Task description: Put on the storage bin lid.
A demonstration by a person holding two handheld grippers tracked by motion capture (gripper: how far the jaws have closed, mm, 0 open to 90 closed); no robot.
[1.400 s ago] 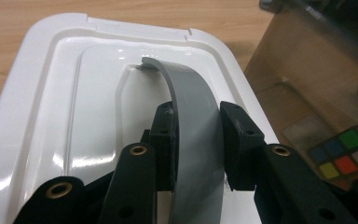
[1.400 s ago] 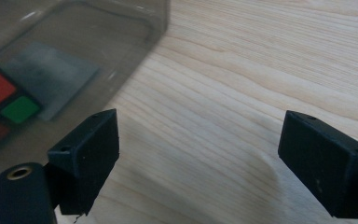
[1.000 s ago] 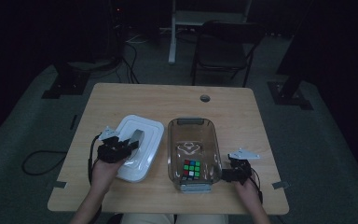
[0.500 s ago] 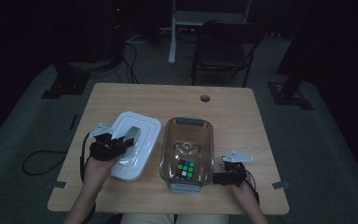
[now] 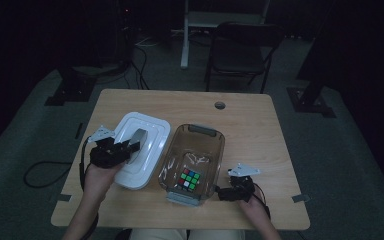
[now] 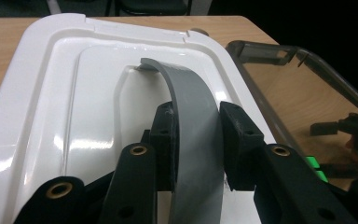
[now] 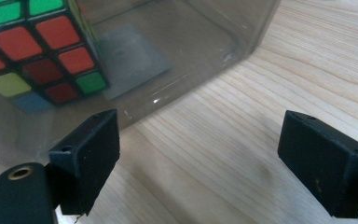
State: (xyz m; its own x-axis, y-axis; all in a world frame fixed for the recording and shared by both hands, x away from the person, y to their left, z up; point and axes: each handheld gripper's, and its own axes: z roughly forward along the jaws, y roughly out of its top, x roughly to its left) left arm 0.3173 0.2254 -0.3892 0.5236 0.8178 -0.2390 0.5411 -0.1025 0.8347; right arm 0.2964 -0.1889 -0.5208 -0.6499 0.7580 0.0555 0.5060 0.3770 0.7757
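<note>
A white lid (image 5: 142, 150) (image 6: 74, 116) with a curved grey handle (image 5: 139, 137) (image 6: 193, 126) sits tilted at the left of a clear plastic bin (image 5: 200, 145) (image 6: 303, 88). My left gripper (image 5: 130, 147) (image 6: 196, 144) is shut on that grey handle, one pad on each side. Inside the bin lies a colourful puzzle cube (image 5: 190, 179) (image 7: 32, 46). My right gripper (image 5: 220, 192) (image 7: 200, 163) stands open beside the bin's near right corner, low over the table, with nothing between its fingers.
The wooden table (image 5: 250, 130) has a round cable hole (image 5: 220, 105) near its far edge. A black chair (image 5: 240, 50) and a desk leg (image 5: 184, 35) stand behind it. Bare wood lies right of the bin.
My left gripper has lifted the lid's near side and drawn it left, away from the bin. My right gripper has slid back from the bin's side toward the table's front right.
</note>
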